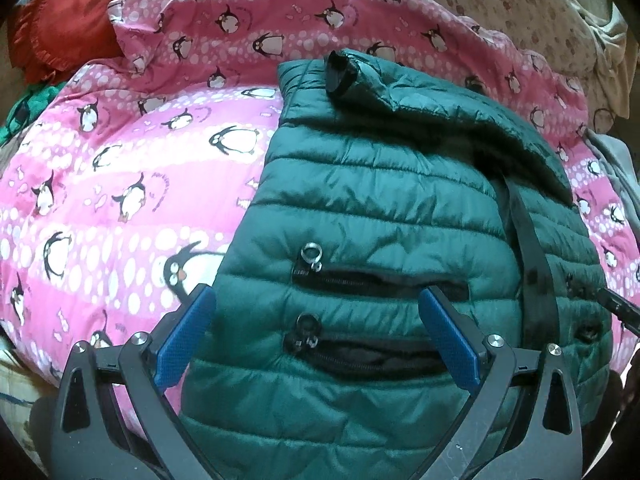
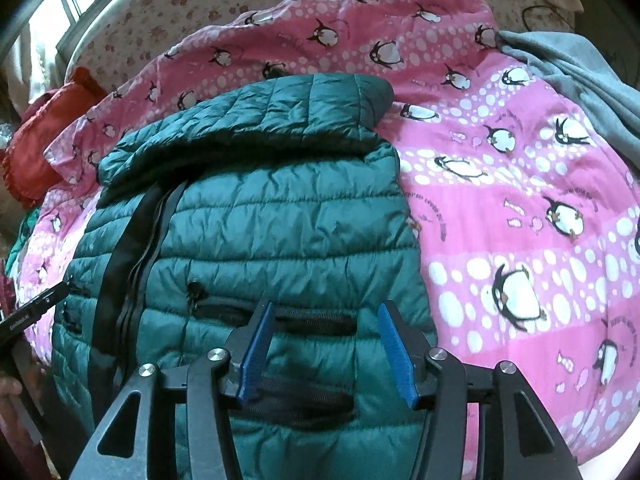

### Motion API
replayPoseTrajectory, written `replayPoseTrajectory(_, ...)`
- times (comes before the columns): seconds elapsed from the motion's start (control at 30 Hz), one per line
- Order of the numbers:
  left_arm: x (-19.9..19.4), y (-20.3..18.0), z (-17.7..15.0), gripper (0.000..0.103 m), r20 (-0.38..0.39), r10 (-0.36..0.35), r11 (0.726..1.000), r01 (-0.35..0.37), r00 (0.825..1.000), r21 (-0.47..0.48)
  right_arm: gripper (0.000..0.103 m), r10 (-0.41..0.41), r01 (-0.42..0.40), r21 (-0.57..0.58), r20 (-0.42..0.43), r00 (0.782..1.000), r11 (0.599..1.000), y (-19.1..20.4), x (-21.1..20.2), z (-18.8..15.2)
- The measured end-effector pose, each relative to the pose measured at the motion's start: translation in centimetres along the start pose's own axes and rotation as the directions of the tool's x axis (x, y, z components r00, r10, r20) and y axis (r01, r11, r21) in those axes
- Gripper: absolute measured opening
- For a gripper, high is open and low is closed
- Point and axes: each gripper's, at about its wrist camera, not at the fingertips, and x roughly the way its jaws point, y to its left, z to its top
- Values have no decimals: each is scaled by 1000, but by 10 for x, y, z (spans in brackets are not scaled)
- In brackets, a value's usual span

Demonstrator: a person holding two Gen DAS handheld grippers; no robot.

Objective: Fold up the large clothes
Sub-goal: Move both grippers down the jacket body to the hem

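I have the green quilted puffer jacket [image 1: 380, 208] lying front-up on the pink penguin duvet [image 1: 120, 184], its sleeves already folded in across the chest and its hem end nearest me. Taking the jacket's black centre zipper [image 1: 532, 248] as my landmark: my left gripper [image 1: 316, 312] hangs over the panel to one side of it, above the two pocket zips [image 1: 376, 284], its blue pads spread wide with nothing between them. My right gripper [image 2: 324, 332] hangs over the panel on the other side of the zipper, jaws also parted, though less widely, and empty. I cannot tell whether either gripper touches the fabric or floats just above it.

The jacket's long axis runs straight away from both grippers, from the hem under them to the collar end [image 2: 320, 92] at the far side, along the zipper line. Both grippers sit at the hem end, about equally near it, one either side of the zipper. That is what my next move would turn on, I judge: each gripper would need to pinch the hem on its own side and carry it along the zipper toward the collar, halving the length. The slick, puffy shell may slip or spring back.

A red cushion [image 1: 72, 12] lies beyond the duvet on the left gripper's side of the jacket, and a grey garment [image 2: 580, 76] on the other.
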Motion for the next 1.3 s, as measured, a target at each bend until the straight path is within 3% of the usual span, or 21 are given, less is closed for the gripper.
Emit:
replayPoseTrajectory(0.6,-18,20,-38,102,-42,-9,1000,9,999,-12,52,8,-8,-26,-19,1000,1000,4,-20,-41)
replayPoseTrajectory(0.93,-25,50,-62,102,-99,-70,993,59,993,-103,58,7,-9,-44,-35,999,999,3,-35,-64)
replayPoseTrajectory(1.3,-27,66,-84,102,-152,-92,991,75,984,-111,58,11,-13,-22,-68,998,1000,-7,-40,-89)
